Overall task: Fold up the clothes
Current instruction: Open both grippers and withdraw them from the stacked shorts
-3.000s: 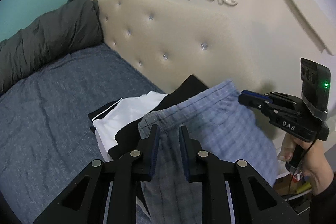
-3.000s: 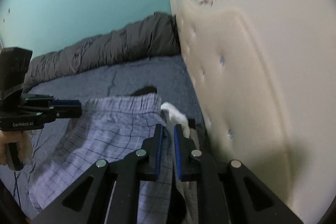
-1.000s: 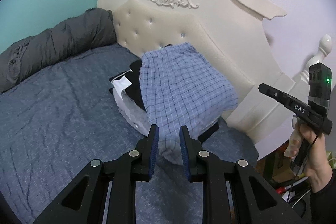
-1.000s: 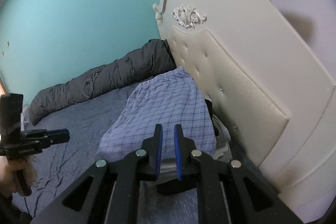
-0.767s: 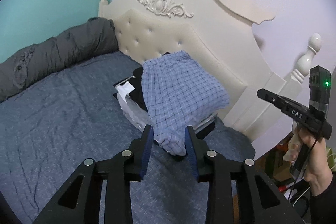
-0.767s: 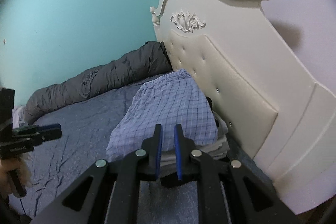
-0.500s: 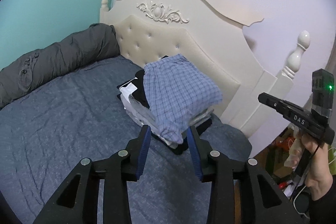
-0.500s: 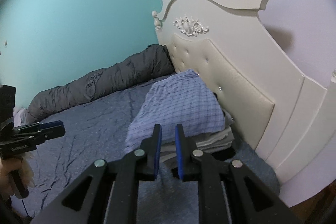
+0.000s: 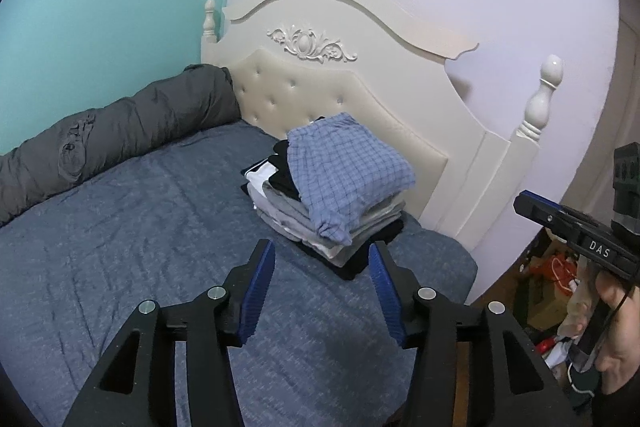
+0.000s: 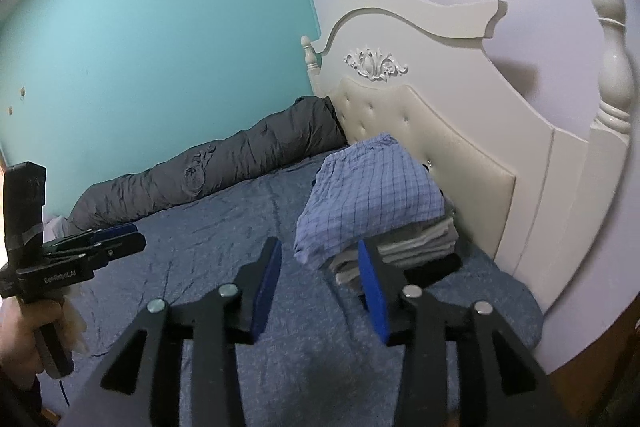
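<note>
Left tongs (image 9: 322,259) and right tongs (image 10: 318,257), both spreading with nothing between them, hover over the bed (image 9: 120,227) near the folded clothes stack (image 9: 332,199).

"DAS" on right gripper (image 9: 532,209), "GenRobot.AI" on left gripper (image 10: 128,241)

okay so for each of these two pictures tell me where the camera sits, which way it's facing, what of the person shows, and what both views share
Left wrist view: sits on the left gripper, jaws opening with nothing between them, facing the cream tufted headboard; the right gripper and its hand show at right.
Right wrist view: sits on the right gripper, jaws opening and empty, facing the headboard corner; the left gripper and hand show at left.
Shared: the blue checked garment topping the stack of folded clothes, the rolled grey duvet, the blue bedsheet.
</note>
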Demonstrator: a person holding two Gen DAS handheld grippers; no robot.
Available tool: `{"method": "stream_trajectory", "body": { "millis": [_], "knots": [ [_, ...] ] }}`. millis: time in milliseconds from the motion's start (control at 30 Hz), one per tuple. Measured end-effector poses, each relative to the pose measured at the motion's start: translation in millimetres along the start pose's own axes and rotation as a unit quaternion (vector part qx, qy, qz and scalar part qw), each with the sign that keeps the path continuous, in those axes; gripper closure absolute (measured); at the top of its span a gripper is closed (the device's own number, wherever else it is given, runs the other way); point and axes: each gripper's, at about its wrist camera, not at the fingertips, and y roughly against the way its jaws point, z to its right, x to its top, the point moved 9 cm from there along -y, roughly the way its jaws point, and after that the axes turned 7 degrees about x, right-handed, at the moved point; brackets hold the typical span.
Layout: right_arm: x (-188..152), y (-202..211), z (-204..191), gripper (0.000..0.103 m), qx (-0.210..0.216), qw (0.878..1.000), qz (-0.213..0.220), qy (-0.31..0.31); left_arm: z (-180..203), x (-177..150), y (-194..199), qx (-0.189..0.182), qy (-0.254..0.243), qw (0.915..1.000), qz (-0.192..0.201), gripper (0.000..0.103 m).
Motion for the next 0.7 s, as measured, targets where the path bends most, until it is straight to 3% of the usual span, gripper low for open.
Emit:
{"method": "stream_trajectory", "body": {
  "millis": [300, 467, 700],
  "knots": [
    [-26.9, 26.2, -23.2, 0.056, -0.01, 1.0, -0.003, -0.003, -0.8, -17.7, 32.5, 0.0, -0.012, 0.9998, 0.012, 0.045],
    [-38.3, 40.9, -33.2, 0.043, -0.027, 1.0, 0.007, 0.001, 3.7, -27.0, 47.5, 0.001, -0.025, 0.9995, 0.021, 0.039],
    [-56.8, 55.1, -47.0, 0.033, -0.047, 0.999, 0.007, 0.007, 5.8, -36.3, 68.7, 0.003, -0.032, 0.9988, 0.037, 0.031]
  ]
}}
